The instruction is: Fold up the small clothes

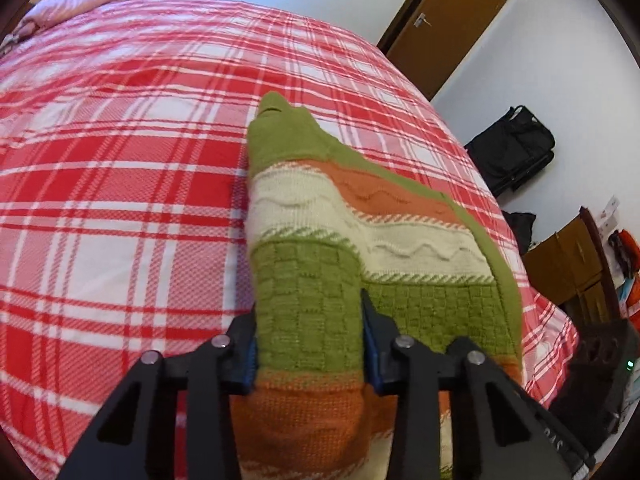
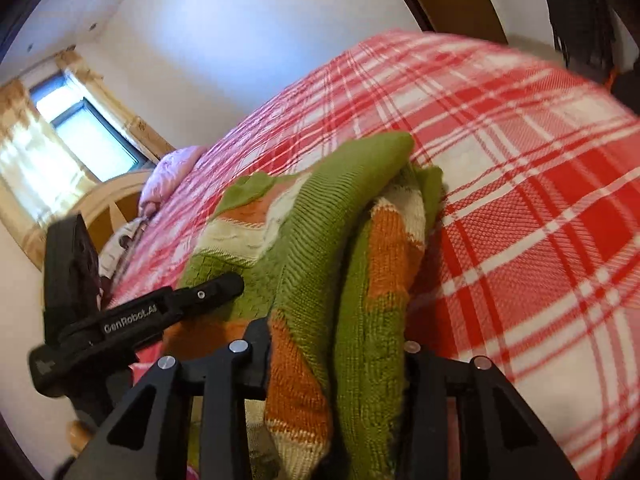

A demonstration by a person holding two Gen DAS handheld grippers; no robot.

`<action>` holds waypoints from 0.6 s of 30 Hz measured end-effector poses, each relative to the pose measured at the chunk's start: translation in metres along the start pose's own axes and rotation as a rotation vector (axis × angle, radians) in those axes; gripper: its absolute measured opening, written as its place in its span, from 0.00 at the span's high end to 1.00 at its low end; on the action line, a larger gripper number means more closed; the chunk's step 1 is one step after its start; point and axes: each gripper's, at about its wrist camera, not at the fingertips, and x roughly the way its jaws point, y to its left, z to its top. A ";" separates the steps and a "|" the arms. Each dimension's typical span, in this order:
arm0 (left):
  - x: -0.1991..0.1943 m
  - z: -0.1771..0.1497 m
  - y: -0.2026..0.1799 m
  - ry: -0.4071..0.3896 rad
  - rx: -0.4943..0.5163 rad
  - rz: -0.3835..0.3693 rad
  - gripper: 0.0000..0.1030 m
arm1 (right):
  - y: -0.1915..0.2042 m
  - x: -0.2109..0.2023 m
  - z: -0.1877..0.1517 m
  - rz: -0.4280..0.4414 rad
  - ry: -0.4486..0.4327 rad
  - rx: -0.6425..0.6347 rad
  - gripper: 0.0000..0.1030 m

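A small knitted sweater (image 1: 320,240) with green, cream and orange stripes lies on the red and white plaid bed cover (image 1: 120,160). My left gripper (image 1: 310,344) is shut on a thick fold of its green checked part near the hem. My right gripper (image 2: 336,356) is shut on a bunched fold of the same sweater (image 2: 320,240), which hangs up from the bed (image 2: 520,200). The left gripper also shows in the right wrist view (image 2: 216,288), lying on the sweater's left side.
A pink pillow (image 1: 72,0) lies at the bed's far end. A brown door (image 1: 444,20), a black bag (image 1: 516,148) and a wooden cabinet (image 1: 568,264) stand to the right of the bed. A window (image 2: 76,128) is on the far wall.
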 end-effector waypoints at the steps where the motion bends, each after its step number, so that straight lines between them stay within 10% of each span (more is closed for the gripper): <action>1: -0.004 -0.003 -0.002 -0.003 0.014 0.008 0.61 | 0.005 -0.005 -0.004 -0.009 -0.009 -0.014 0.64; 18: -0.023 -0.038 -0.060 -0.023 0.159 0.004 0.62 | -0.002 -0.100 -0.031 -0.086 -0.178 -0.029 0.64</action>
